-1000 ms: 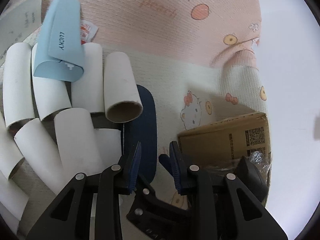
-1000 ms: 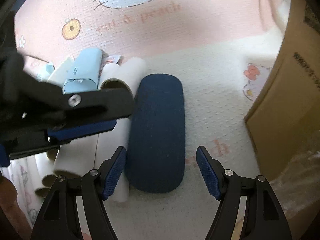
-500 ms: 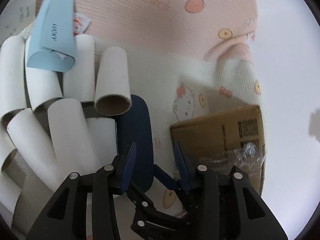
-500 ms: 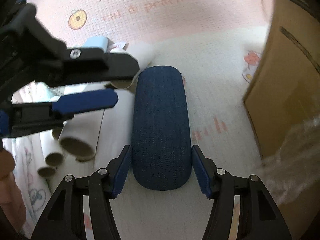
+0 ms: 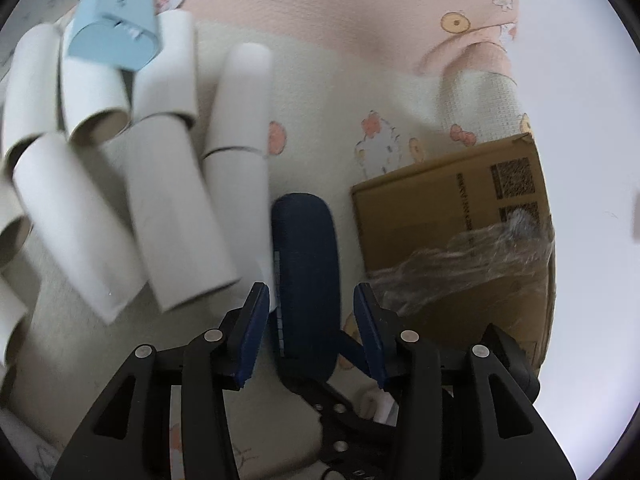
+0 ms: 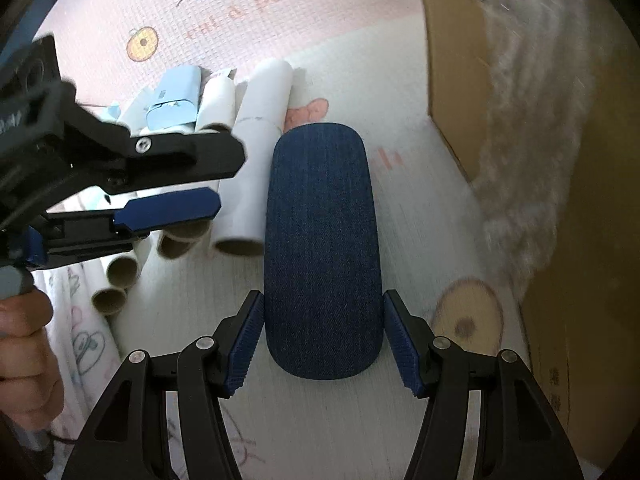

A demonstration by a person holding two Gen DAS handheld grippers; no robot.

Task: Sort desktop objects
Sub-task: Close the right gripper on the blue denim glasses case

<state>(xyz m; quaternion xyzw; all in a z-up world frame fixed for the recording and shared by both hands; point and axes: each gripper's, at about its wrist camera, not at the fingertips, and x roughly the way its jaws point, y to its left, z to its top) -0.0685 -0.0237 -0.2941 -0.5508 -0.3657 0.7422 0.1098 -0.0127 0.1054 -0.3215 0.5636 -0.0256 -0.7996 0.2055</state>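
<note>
A dark blue denim case (image 6: 322, 248) lies lengthwise on the cream part of the mat. My right gripper (image 6: 322, 300) is shut on its near end, one pad against each long side. In the left wrist view the same case (image 5: 306, 276) shows edge-on beyond my left gripper (image 5: 310, 292). The left jaws are opening and nothing is pressed between them. In the right wrist view, my left gripper (image 6: 228, 182) hovers above the white cardboard tubes (image 6: 256, 160), left of the case. A light blue case (image 5: 116, 28) rests on the far tubes (image 5: 168, 208).
A brown cardboard box (image 6: 452, 60) with crinkled clear plastic wrap (image 5: 460, 264) stands close on the right of the denim case. A pink cartoon-print mat (image 6: 240, 20) covers the surface. A person's hand (image 6: 20, 340) holds the left tool at the lower left.
My right jaws closed in from a wide stance onto the denim case's sides. The left jaws spread apart, and that gripper slid right until the case shows between its fingers.
</note>
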